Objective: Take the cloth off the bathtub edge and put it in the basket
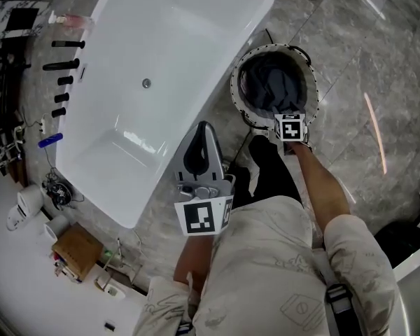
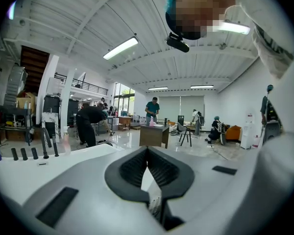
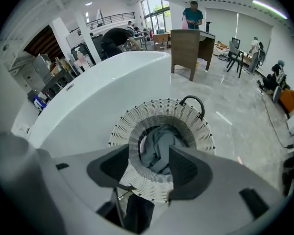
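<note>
Right hand-held gripper [image 3: 149,168] hangs wide open and empty above the basket [image 3: 137,116]; cloth [image 3: 159,148] lies inside; left hand-held gripper [image 2: 147,155] closed, empty; withdrawing low might snag cloth, dragging it out.

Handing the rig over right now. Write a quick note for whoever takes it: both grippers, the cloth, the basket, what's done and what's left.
Left gripper: jaws together, empty, held near the edge of the white bathtub.
Right gripper: jaws apart, nothing gripped, poised over the round white woven basket.
Grey-blue cloth: crumpled inside the basket, which stands on the floor beside the tub.
Done: cloth is off the tub edge and in the basket.
Left: probably only drawing the right gripper clear.
</note>
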Demonstrator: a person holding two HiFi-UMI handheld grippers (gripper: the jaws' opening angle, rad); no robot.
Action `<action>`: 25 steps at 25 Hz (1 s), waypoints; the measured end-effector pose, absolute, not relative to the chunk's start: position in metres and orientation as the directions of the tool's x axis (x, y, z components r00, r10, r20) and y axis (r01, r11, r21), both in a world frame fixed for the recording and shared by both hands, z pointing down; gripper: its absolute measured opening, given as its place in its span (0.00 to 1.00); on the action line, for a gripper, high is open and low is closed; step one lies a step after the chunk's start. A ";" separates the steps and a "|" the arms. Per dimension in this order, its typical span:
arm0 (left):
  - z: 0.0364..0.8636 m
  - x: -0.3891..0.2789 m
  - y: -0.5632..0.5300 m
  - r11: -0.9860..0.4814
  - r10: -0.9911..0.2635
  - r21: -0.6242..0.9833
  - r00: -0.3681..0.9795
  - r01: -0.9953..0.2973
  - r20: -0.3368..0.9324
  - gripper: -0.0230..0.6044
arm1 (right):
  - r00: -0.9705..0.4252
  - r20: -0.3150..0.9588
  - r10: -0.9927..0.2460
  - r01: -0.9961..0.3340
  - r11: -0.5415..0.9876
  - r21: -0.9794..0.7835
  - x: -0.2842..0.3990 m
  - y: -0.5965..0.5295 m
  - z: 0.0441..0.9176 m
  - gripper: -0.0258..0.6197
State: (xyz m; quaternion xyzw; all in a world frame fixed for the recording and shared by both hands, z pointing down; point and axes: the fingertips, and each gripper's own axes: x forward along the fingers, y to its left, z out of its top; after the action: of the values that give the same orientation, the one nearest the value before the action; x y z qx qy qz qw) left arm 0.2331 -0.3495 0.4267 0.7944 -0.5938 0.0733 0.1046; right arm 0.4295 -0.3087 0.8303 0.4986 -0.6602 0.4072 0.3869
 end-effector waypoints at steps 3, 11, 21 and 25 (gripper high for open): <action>0.419 0.215 -0.340 -0.248 -0.941 0.081 0.260 -0.965 0.217 0.04 | -0.228 0.903 -0.364 -0.966 0.204 -0.162 0.410 -0.302 0.816 0.41; 0.402 0.154 -0.295 -0.152 -0.970 0.088 0.166 -0.984 0.177 0.04 | -0.304 0.855 -0.419 -0.929 0.328 -0.170 0.346 -0.288 0.761 0.41; 0.386 0.054 -0.213 0.042 -0.988 0.099 -0.026 -0.994 0.153 0.04 | -0.482 0.729 -0.486 -0.828 0.524 -0.198 0.232 -0.259 0.663 0.41; 0.374 0.011 -0.184 0.123 -0.985 0.089 -0.111 -0.988 0.129 0.04 | -0.566 0.662 -0.491 -0.761 0.620 -0.191 0.185 -0.250 0.619 0.41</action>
State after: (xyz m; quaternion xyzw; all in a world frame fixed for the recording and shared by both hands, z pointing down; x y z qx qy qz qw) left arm 0.0109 -0.1844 0.3738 0.6622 -0.7452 0.0096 0.0777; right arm 0.1847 -0.2497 0.6185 0.3670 -0.8530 0.2352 0.2871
